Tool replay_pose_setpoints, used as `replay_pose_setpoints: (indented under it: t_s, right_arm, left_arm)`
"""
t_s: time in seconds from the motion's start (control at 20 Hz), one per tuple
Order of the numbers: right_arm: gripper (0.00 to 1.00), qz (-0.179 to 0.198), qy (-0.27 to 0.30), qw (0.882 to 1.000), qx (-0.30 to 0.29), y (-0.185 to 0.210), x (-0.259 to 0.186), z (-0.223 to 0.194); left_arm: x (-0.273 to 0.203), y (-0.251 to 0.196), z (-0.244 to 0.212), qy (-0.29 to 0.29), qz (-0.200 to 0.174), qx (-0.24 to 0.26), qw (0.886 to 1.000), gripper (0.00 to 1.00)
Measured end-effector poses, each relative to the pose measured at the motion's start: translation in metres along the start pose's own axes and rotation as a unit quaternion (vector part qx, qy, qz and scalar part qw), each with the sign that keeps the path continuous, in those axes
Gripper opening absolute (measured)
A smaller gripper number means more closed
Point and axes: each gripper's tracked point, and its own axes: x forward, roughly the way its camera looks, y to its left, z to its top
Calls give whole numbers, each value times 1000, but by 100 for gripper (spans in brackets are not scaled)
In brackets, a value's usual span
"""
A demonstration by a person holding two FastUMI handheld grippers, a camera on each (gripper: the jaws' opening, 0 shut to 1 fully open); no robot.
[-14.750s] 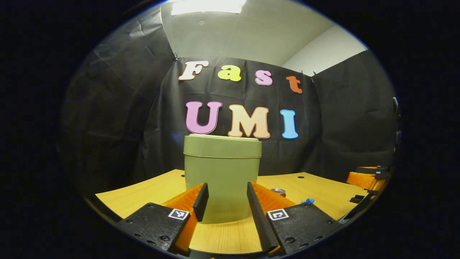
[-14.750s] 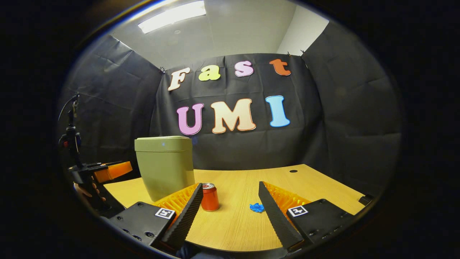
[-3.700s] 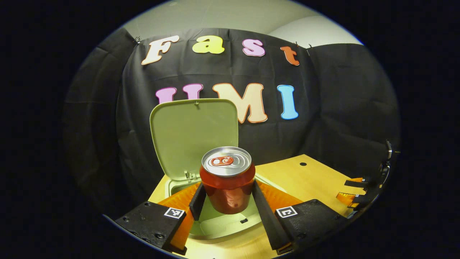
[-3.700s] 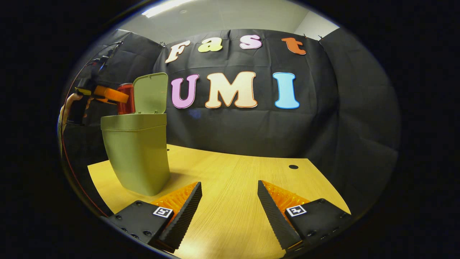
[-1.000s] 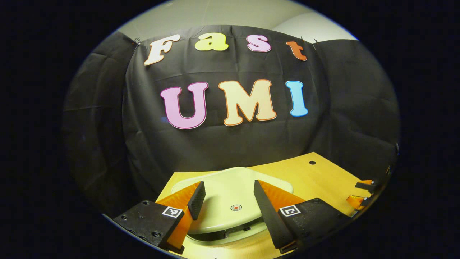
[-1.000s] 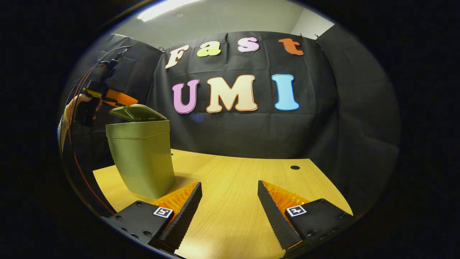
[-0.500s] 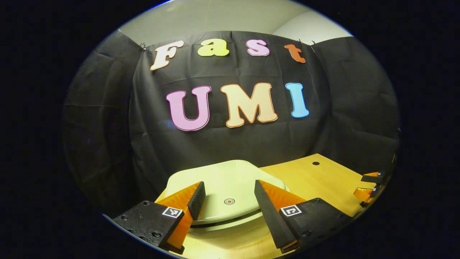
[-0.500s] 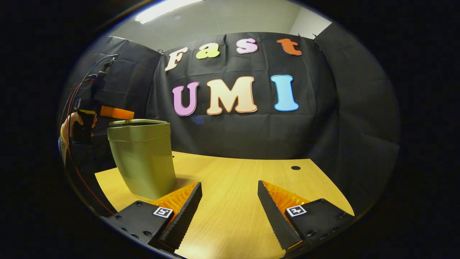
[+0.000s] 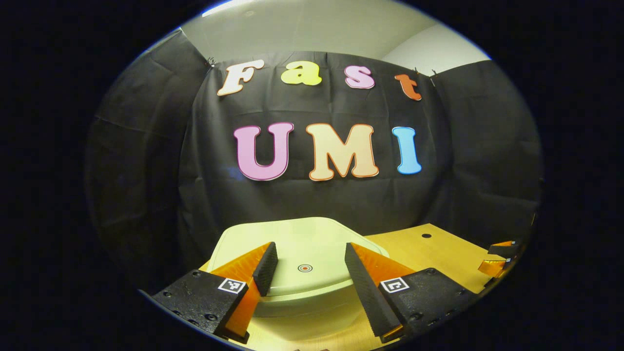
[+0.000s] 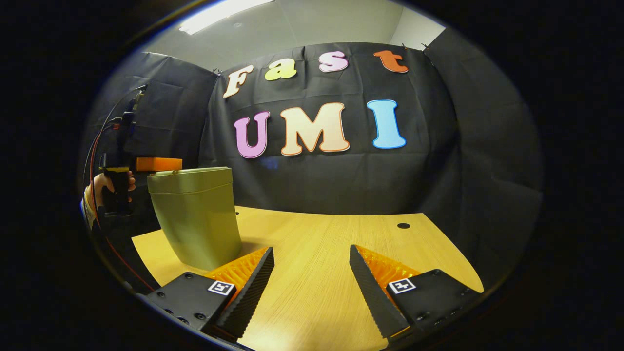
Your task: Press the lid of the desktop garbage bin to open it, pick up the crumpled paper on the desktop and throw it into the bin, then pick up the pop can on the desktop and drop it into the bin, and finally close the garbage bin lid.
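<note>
Left gripper (image 9: 306, 261) spread wide and holding nothing, poised just above the closed lid (image 9: 297, 253) of the green garbage bin (image 10: 195, 219), fingers either side of the lid's small round mark. Right gripper (image 10: 312, 273) likewise wide apart and empty, low over the bare wooden worktop (image 10: 317, 243). Farther off in the right gripper view, bin standing at the worktop's left end, a hand (image 10: 105, 187) gripping the left gripper's handle beside it.
</note>
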Motion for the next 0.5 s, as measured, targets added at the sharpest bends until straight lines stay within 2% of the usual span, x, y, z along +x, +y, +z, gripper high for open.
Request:
replay_pose_setpoints:
  t_s: [0.25,0.35,0.5]
  right_arm:
    - [98,15,13,1000,-7,12,7,-5]
    - [98,19,13,1000,-7,15,8,-5]
    - [98,26,10,1000,-7,19,7,-2]
  left_arm:
    - [-1,-3,-1,-21,-4,8,1000,87]
    - [-2,-4,-1,-33,-6,-10,999,87]
    - [-1,-5,-1,-42,-5,2,999,88]
